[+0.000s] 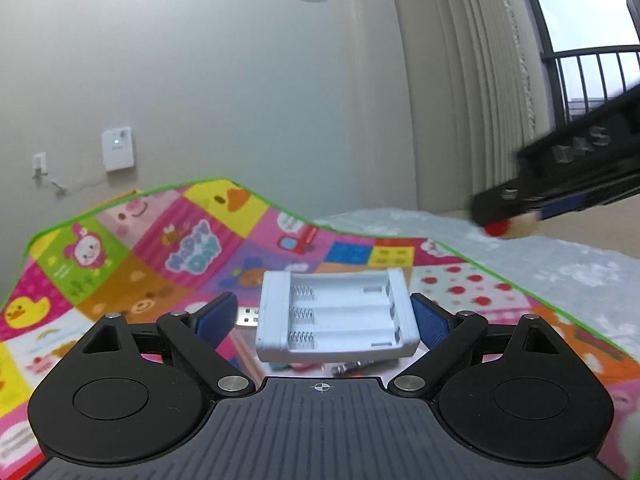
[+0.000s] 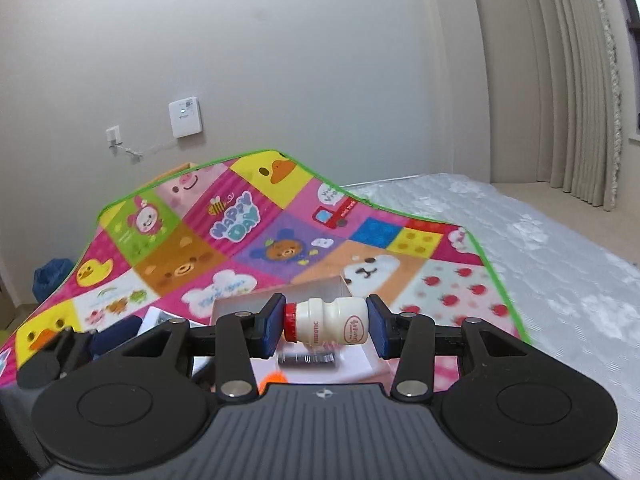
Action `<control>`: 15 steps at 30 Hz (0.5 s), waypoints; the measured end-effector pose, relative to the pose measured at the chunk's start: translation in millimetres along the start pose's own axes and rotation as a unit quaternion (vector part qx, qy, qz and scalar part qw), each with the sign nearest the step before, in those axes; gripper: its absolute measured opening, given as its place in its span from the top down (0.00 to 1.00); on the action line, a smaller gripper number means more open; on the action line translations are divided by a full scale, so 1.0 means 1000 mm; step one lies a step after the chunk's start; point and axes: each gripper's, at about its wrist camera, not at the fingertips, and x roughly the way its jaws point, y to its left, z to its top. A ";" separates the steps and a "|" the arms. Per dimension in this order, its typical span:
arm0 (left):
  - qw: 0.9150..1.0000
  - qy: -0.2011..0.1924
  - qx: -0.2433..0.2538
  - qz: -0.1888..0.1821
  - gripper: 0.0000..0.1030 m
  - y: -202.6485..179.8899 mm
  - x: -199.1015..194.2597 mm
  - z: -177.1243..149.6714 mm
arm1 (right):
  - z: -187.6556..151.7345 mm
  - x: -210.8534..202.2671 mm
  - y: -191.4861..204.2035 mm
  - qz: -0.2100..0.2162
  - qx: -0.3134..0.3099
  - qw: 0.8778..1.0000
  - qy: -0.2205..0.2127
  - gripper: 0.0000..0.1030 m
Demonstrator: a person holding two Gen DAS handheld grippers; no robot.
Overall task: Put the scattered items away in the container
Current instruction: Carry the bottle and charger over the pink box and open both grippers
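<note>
The right tongs [image 2: 326, 326] clamp a small bottle [image 2: 328, 326] above the white box [image 2: 280, 300]; the left tongs [image 1: 324, 318], wide open, flank a battery charger [image 1: 338, 316]. Both seem left to stow.

Domestic bedroom: colourful cartoon-patterned children's play mat [image 2: 256, 236] spread over a white quilted mattress [image 2: 540, 252], beige pleated curtains [image 2: 580, 80], plain wall carrying a white plastic socket unit [image 2: 185, 117]
</note>
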 end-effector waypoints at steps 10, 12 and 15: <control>0.983 0.149 -0.102 0.022 0.02 0.043 -0.016 -0.021 | -0.021 0.070 -0.033 -0.001 0.068 0.997 0.040 0.32; 0.973 0.187 -0.130 0.034 0.01 0.055 -0.042 -0.018 | -0.027 0.069 -0.028 0.008 0.089 0.995 0.054 0.32; 0.965 0.202 -0.146 0.084 0.00 0.077 -0.084 -0.015 | -0.035 0.067 0.003 0.026 0.078 0.994 0.071 0.32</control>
